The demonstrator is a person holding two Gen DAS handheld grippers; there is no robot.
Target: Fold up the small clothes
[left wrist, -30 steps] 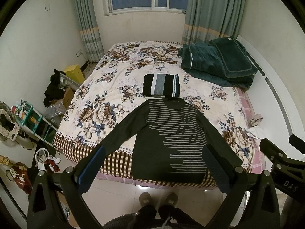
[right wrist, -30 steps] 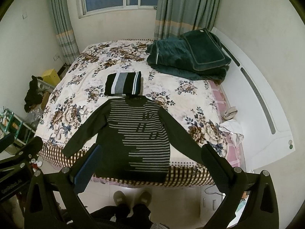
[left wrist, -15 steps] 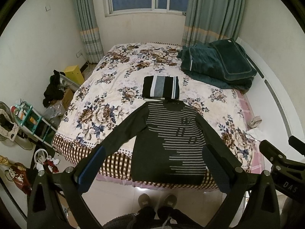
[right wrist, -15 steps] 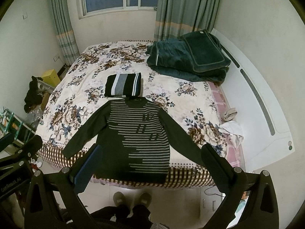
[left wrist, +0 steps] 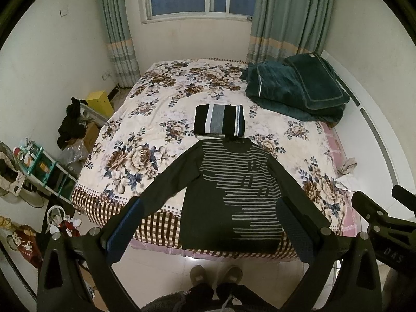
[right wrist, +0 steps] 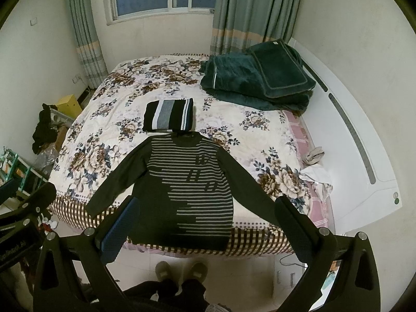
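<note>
A dark sweater with grey stripes lies flat, sleeves spread, at the near edge of the floral bed; its hem hangs over the edge. It also shows in the right wrist view. A folded black, grey and white striped garment lies just beyond its collar, seen too in the right wrist view. My left gripper is open and empty, held high above the near edge. My right gripper is open and empty, likewise above the sweater's hem.
A folded dark green blanket sits at the far right of the bed. A white headboard runs along the right. Clutter, a teal rack and a yellow box stand on the floor left. The person's slippers are below.
Both grippers have risen and drawn back slightly, so the bed and sweater sit a little lower and smaller in view. Nothing on the bed has moved.
</note>
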